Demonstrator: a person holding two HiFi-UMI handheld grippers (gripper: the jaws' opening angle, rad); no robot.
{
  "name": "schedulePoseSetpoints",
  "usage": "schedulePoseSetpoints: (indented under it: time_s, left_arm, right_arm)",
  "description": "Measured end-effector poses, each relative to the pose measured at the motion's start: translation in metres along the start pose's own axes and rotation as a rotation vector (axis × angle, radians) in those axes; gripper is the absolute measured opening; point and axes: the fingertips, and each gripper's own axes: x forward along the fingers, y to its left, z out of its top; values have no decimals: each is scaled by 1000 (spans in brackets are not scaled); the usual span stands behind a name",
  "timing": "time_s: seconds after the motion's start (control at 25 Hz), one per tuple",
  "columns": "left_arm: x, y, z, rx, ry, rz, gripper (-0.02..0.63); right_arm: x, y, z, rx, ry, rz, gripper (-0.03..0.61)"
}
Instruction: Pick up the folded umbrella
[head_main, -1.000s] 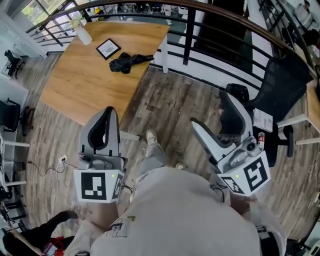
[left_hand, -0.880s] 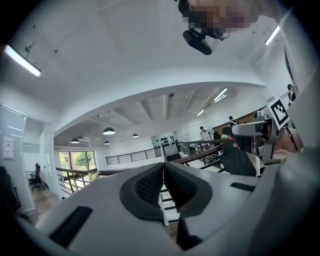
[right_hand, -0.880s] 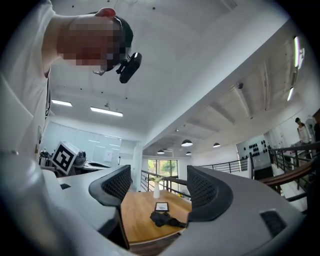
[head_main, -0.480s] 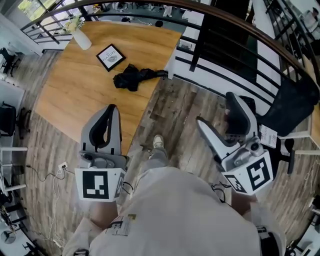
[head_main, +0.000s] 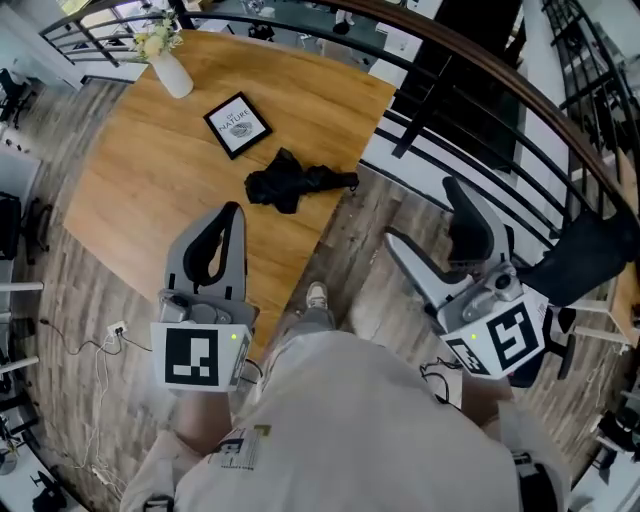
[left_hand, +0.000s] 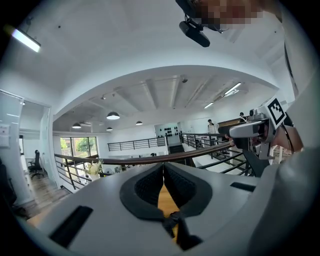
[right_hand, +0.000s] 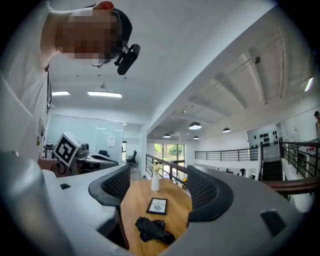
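My head camera looks steeply down past my chest at the table (head_main: 150, 180) ahead. The camera behind my right fingers (right_hand: 117, 185) faces level over that same table and folded umbrella (head_main: 295, 185). The one behind my left fingers (left_hand: 150, 186) catches only a sliver of it, under railing (left_hand: 103, 160) and ceiling (left_hand: 150, 90).

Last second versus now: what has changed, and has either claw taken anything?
The person has stepped toward the table, so the umbrella now sits nearer in the head view. Nothing taken or let go: left claw stays shut and empty, right claw open. Umbrella, frame and vase keep their places on the table.
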Motion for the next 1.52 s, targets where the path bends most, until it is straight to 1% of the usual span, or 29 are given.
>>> schedulePoseSetpoints:
  time_s: [0.16,0.24,0.44,0.52,0.6,0.76,1.0,1.2,1.36,1.52]
  left_arm:
    - [19,36,-14,-37,43,-1,20]
    - [24,45,-21,-66,77,2,20]
    - [31,68,-43,-93,123,19,20]
    - [36,76,-52,-94,125,16,20]
    - [40,82,-60,-77,118,6,20]
    - [45,91,-79,-92,161,23,20]
    - [56,93,-104,-152,234,87,20]
    - [64,86,-115,-178,280,169,20]
    - [67,81,-128,-210,326,249,20]
    - [72,74,-138,-246,371,311,20]
  right_arm:
    - [55,4,-6,-16,52,52,365]
    - [76,7,-10,-16,72,80,367]
    - [118,18,-28,-30,138,153,371]
    - [132,22,-36,-35,167,183,373]
    - [144,25,-44,-38,192,207,374]
    - [166,30,-65,-33,239,268,374]
    - [192,24,-99,-28,311,385,376]
    - [200,15,-127,-35,365,489,378]
    - [206,8,-147,-41,416,575,380]
    - [211,2,-170,-65,479,662,380]
